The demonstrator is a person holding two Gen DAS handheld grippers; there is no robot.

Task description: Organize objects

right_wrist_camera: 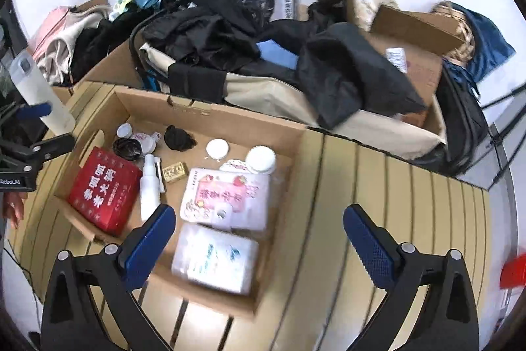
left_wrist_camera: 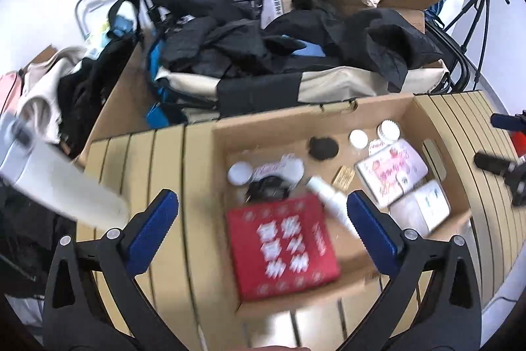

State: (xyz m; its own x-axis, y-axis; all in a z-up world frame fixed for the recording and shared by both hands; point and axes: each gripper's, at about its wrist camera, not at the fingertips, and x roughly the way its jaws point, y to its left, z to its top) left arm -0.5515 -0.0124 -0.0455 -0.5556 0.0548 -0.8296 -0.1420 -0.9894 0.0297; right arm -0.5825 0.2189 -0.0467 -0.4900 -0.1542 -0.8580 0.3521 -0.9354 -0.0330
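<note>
On the slatted table (right_wrist_camera: 378,186) the box (right_wrist_camera: 230,117) looks packed — both grippers (left_wrist_camera: 263,206) (right_wrist_camera: 259,219) spread, empty; next likely fetches the white bottle (right_wrist_camera: 39,91).

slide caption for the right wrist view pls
Open right claw above a cardboard box holding a red packet, spray bottle and tissue packs.

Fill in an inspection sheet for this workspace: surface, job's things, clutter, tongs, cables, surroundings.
Surface: slatted beige table, bearing an open cardboard box.
Job's things: in the box, red carton, white spray bottle, pink-printed pack, tissue pack, white lids, a black wad.
Clutter: black clothes heaped behind the table; white flask at the left edge.
Tongs: left tongs open, empty; right tongs open, empty.
Cables: coiled black cord in the box.
Surroundings: tripod, white wall.
</note>
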